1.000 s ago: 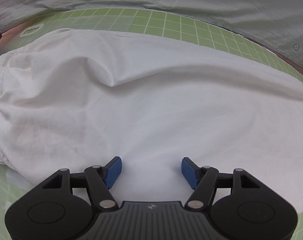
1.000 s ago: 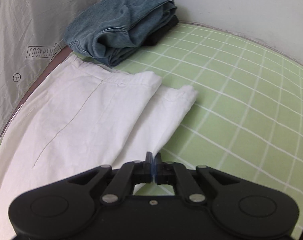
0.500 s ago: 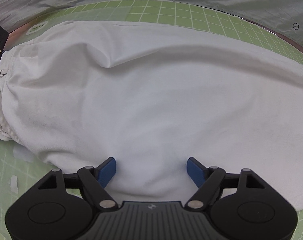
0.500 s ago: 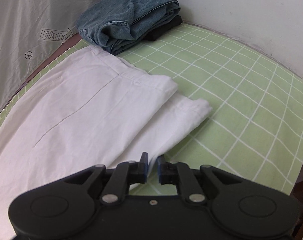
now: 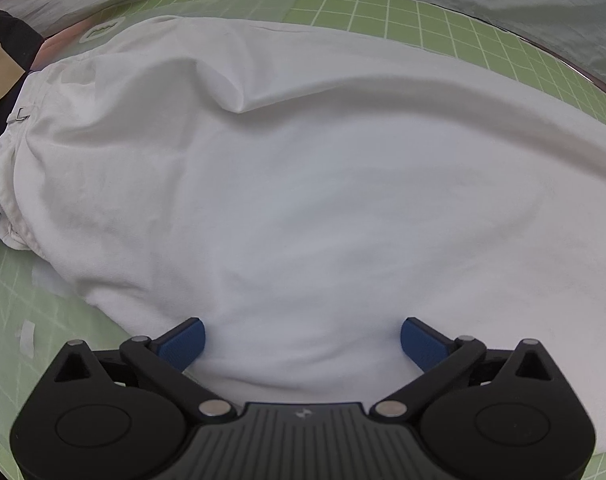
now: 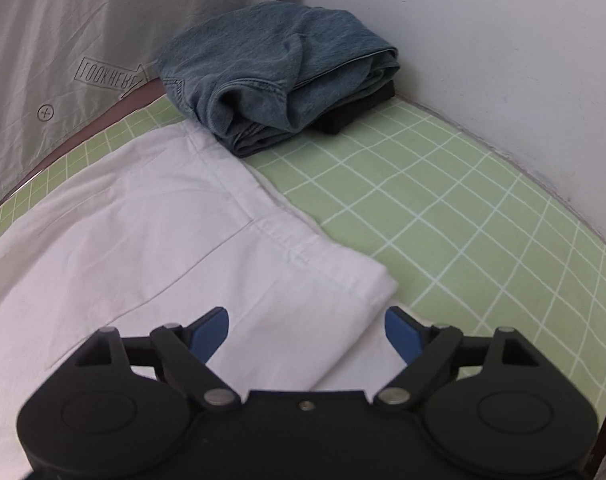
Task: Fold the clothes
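White trousers (image 5: pixel 303 200) spread flat across the frame's middle on the green grid mat (image 6: pixel 443 208), left gripper (image 5: pixel 301 342) and right gripper (image 6: pixel 307 334) both opening wide over the cloth, gripping nothing, folded jeans (image 6: pixel 279 80) top centre.

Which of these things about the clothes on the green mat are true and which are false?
1. The white trousers lie on a green mat. True.
2. The jeans lie spread out flat. False: they sit bundled in a folded pile.
3. The right gripper is pinching the trousers. False: its jaws are opening, the pads not pressing the cloth between them.
4. The left gripper is over white cloth. True.
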`<control>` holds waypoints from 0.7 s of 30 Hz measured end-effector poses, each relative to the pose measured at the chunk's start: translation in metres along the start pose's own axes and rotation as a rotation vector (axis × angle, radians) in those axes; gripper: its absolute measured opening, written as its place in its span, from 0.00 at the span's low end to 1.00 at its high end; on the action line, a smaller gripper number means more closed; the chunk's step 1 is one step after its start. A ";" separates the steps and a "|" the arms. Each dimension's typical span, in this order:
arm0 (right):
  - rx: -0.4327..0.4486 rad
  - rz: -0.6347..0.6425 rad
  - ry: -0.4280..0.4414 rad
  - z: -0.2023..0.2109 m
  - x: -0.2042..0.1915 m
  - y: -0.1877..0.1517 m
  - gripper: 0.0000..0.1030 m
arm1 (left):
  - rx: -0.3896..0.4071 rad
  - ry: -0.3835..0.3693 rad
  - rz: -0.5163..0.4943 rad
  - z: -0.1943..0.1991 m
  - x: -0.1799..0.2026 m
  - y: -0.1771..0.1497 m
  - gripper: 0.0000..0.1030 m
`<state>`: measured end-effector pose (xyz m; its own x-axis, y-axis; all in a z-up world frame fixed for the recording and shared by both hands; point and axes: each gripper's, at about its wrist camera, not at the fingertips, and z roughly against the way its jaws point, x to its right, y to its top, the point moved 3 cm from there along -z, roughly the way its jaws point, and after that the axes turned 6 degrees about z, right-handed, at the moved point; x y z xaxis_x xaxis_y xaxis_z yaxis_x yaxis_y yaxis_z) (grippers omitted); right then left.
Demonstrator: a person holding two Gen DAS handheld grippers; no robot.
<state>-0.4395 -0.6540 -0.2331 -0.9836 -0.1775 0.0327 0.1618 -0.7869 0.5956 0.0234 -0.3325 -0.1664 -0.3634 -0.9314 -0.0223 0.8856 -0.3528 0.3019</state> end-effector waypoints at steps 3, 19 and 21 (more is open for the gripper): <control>-0.014 0.035 -0.016 -0.008 -0.018 -0.004 0.83 | 0.000 -0.004 0.004 -0.001 -0.001 0.000 1.00; -0.026 -0.039 -0.065 -0.021 -0.009 -0.004 0.83 | -0.004 -0.007 0.009 -0.002 0.003 0.008 1.00; -0.022 -0.035 -0.063 -0.020 -0.010 -0.005 0.82 | -0.002 -0.007 0.010 -0.002 0.004 0.009 1.00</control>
<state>-0.4289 -0.6604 -0.2526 -0.9916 -0.1127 0.0633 0.1284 -0.8049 0.5794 0.0301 -0.3391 -0.1656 -0.3568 -0.9341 -0.0132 0.8896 -0.3441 0.3002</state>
